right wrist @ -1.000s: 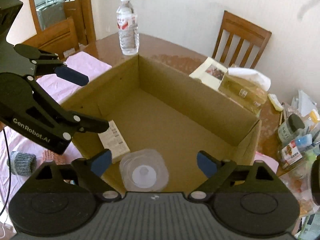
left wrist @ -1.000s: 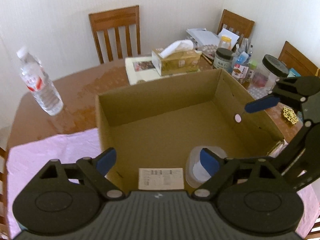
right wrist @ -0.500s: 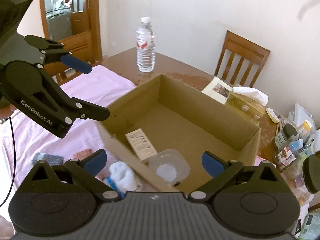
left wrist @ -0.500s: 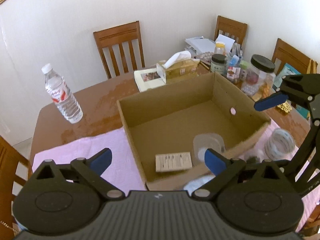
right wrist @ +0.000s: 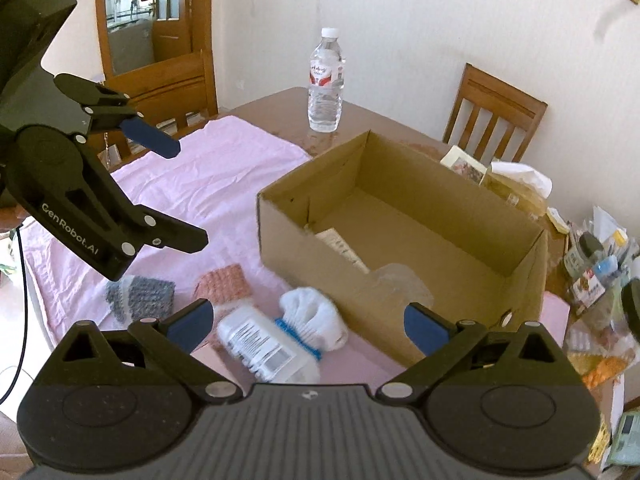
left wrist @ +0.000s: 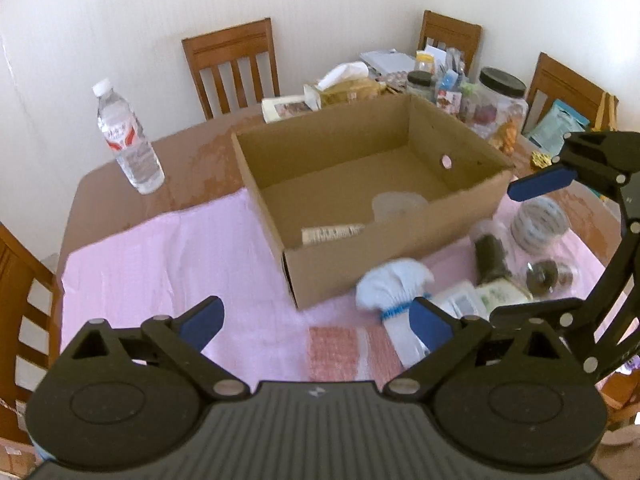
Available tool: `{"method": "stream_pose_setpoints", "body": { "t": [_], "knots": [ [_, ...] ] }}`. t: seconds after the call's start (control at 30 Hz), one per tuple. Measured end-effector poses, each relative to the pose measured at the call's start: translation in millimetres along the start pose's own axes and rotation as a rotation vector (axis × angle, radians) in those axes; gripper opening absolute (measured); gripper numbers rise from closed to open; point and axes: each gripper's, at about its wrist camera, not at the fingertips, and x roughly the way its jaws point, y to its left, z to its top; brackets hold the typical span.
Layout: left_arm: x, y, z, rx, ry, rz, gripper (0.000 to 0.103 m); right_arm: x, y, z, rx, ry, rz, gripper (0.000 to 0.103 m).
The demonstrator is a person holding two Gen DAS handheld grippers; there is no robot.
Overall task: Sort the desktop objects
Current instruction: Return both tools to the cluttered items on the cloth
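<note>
Evidently both grippers have just pulled back from over the box (left wrist: 372,216): a second ago they hung right above it, now the left gripper (left wrist: 316,320) and right gripper (right wrist: 308,322) hover near its front wall, fingers wide apart, nothing between them. That suggests a drop is done; a clear tub (left wrist: 394,206) and small carton (left wrist: 332,234) lie inside the box. In front of the box wait a white sock (right wrist: 314,316), bottle (right wrist: 256,344), red cloth (right wrist: 224,282) and tape roll (left wrist: 538,226). Motion blur smears these, and the box wall hides part of the carton
</note>
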Motion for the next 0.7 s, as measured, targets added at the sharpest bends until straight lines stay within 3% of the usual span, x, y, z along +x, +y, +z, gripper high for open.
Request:
{"method": "stream_pose_setpoints", "body": {
  "t": [0.7],
  "knots": [
    [4.7,-21.3,-59.5,0.078,0.036,-0.087,0.099,-6.4,65.1,-58.6,0.085,0.051,-0.041,0.103]
  ]
}}
